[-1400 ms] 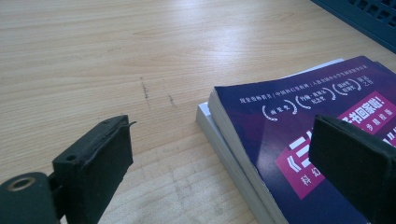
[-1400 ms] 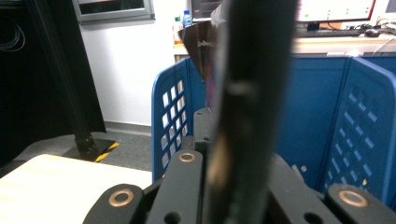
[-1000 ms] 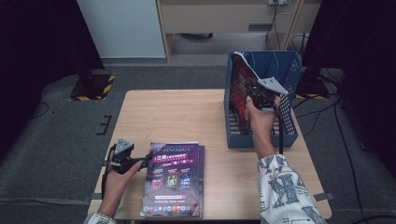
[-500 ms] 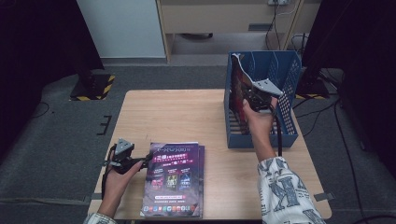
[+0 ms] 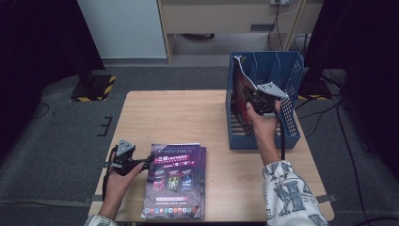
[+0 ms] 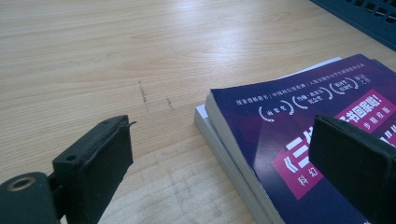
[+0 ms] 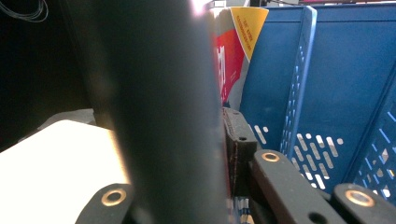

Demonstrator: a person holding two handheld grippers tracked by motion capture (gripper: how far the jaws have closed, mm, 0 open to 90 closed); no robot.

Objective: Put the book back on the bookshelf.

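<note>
Stands upright in the leftmost slot of the blue perforated plastic file rack (image 5: 288, 94) on the pale wooden tabletop (image 5: 188, 117): a thin red-covered magazine (image 5: 241, 92), pinched near its upper edge by the right tool (image 5: 256, 100). Probably light, floppy and glossy, so better gripped close to the spine. Rests spread beside the stack of purple paperback booklets (image 5: 175, 181): the left tool (image 5: 146, 162), pinching nothing.

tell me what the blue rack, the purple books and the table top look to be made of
Blue rack: likely moulded plastic, matte, with slotted perforated walls. Purple books: paper, white page edges under a glossy printed cover. Table: pale wood or wood-look laminate, grain lines showing; can't tell which.
</note>
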